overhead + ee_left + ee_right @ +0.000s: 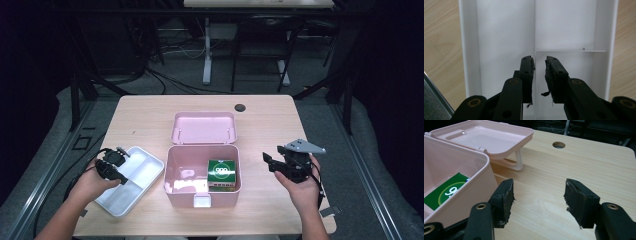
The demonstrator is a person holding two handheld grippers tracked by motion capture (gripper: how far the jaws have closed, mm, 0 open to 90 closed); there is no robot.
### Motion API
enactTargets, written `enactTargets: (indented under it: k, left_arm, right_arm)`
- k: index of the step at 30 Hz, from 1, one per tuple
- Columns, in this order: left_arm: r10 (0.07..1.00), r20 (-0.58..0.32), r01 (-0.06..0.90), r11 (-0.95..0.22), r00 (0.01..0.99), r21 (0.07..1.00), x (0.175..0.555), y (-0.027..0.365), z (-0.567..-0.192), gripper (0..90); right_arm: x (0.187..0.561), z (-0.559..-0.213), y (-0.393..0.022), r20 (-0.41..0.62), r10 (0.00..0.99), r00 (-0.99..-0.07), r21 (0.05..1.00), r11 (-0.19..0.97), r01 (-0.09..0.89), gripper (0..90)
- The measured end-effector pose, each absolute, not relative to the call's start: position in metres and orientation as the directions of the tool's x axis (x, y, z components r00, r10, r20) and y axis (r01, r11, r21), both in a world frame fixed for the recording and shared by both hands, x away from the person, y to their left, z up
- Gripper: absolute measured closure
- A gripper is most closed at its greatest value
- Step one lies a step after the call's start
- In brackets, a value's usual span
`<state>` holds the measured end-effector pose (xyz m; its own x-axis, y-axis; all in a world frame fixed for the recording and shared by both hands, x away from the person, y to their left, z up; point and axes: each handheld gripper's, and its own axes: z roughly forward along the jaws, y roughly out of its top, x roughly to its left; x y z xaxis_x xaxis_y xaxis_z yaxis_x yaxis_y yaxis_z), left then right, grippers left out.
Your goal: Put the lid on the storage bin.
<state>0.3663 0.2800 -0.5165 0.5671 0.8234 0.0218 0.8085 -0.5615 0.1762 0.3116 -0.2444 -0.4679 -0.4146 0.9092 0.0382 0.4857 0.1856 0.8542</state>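
From above, our left gripper [119,162] hangs over the white tray [145,175] near the worktop's [150,112] front left corner.

Along the left gripper, the fingers [527,75] straddle the tray's divider [535,30], nearly closed, not yet gripping; a thin wall may slip.

Our right gripper [537,200] waits half open, empty, beside the pink box [474,182].

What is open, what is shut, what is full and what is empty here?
Pink box: open, lid flipped back flat on the table.
Green carton: inside the pink box, at its right side.
White divided tray: empty.
Left tool: narrow gap, astride the tray's divider, not gripping.
Right tool: open, holding nothing.
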Motion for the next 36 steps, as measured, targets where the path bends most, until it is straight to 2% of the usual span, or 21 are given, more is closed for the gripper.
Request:
enactTargets:
  k: [6, 28, 36]
  left_arm:
    - [0.82, 0.031, 0.812, -0.57, 0.571, 0.127, 0.373, 0.28, -0.525, 77.9]
    - [0.82, -0.008, 0.819, -0.57, 0.572, 0.066, 0.385, 0.274, -0.54, 86.4]
    - [0.818, 0.002, 0.817, -0.574, 0.575, 0.047, 0.387, 0.271, -0.543, 88.0]
  right_arm:
    - [0.31, -0.468, -0.246, 0.045, 0.909, -0.414, 0.857, 0.177, 0.483, 39.6]
    - [0.31, -0.47, -0.242, 0.033, 0.901, -0.434, 0.861, 0.194, 0.47, 39.2]
    - [0.31, -0.47, -0.242, 0.034, 0.899, -0.438, 0.862, 0.195, 0.467, 39.2]
